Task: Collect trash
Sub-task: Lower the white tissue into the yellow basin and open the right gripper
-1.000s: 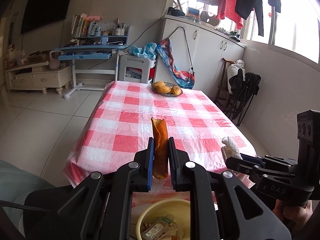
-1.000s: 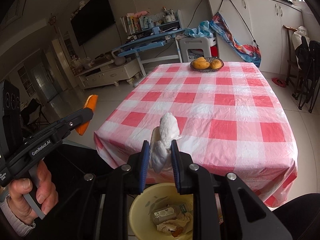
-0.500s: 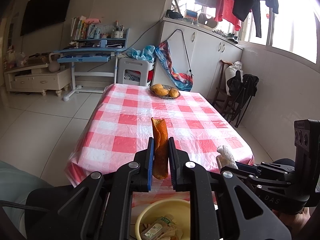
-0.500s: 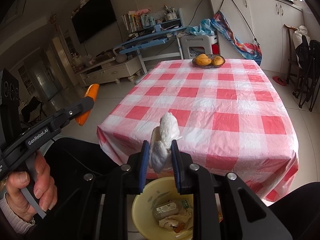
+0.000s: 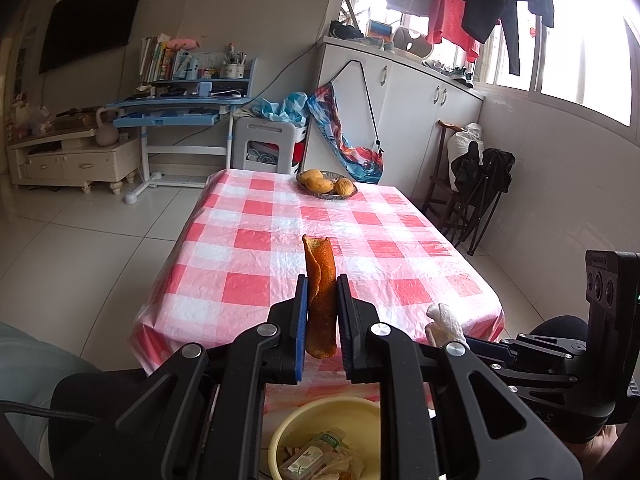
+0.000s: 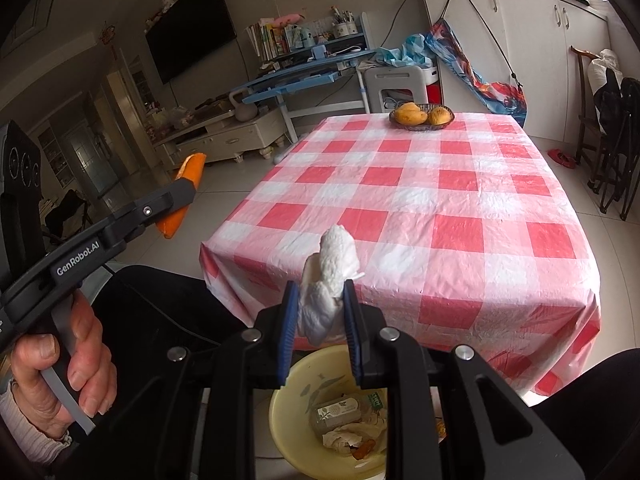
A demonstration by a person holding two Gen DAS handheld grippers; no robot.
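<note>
The left gripper (image 5: 322, 312) pinches an upright orange peel (image 5: 320, 296) and the right gripper (image 6: 322, 312) a crumpled white tissue (image 6: 330, 280), both off the table's (image 6: 440, 200) near edge, above the yellow trash bowl (image 6: 292, 412).
</note>
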